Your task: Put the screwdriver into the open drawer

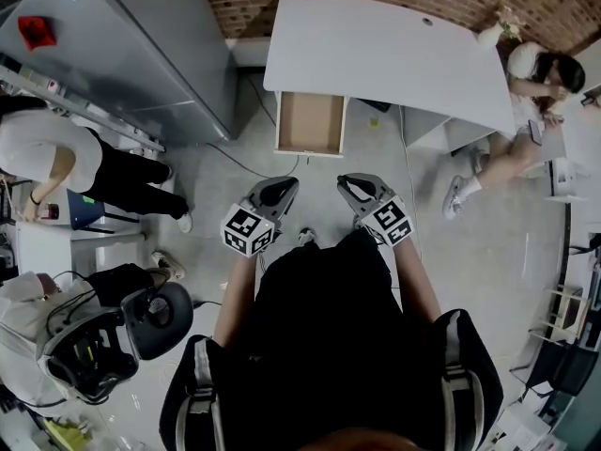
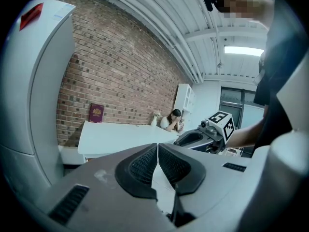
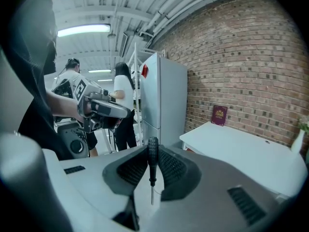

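1. Right hand-held gripper [image 3: 152, 153]: jaws partly apart, clamped on the black handle of the screwdriver [image 3: 152, 164]; its thin shaft points back toward the camera.
2. Left hand-held gripper [image 2: 158, 153]: jaw tips pressed together, nothing between them.
3. Only the head view shows the open drawer [image 1: 310, 125] under the white tabletop [image 1: 376, 54], ahead of both grippers; only the right gripper view shows the screwdriver.

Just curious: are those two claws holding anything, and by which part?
The right gripper clamps a screwdriver by its black handle; the left gripper is shut on nothing.
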Action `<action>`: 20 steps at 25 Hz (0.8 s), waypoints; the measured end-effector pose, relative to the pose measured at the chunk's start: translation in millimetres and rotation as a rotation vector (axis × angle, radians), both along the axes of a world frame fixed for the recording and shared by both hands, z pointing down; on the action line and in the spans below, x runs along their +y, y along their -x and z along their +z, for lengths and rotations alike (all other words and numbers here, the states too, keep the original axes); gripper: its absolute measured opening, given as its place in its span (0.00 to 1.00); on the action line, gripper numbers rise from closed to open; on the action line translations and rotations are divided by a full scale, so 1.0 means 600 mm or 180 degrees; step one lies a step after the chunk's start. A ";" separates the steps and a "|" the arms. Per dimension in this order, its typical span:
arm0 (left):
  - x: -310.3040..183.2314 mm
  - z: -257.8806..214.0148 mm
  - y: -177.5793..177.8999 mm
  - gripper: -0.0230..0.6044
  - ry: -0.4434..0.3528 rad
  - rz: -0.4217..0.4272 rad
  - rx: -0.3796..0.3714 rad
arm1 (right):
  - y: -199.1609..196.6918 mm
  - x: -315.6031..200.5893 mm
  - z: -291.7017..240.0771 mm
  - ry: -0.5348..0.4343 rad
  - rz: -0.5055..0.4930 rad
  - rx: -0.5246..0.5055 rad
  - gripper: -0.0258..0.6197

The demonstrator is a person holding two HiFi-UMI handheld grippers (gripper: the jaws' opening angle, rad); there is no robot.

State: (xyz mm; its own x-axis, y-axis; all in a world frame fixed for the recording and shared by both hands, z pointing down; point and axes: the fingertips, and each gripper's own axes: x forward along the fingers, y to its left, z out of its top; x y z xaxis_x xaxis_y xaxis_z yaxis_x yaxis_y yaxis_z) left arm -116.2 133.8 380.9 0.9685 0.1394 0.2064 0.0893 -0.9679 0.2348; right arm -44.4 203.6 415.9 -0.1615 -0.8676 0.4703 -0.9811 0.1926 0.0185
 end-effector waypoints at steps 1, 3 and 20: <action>-0.003 -0.001 0.000 0.07 -0.0005 -0.0012 -0.0004 | -0.002 -0.005 0.000 -0.0008 -0.0006 -0.0012 0.23; -0.012 -0.003 0.002 0.07 -0.0002 -0.0041 -0.0007 | -0.003 -0.014 0.002 -0.0009 -0.0022 -0.0020 0.23; -0.091 0.024 -0.036 0.07 0.0130 -0.0366 -0.0095 | -0.070 -0.103 0.029 0.0137 -0.0286 -0.0044 0.23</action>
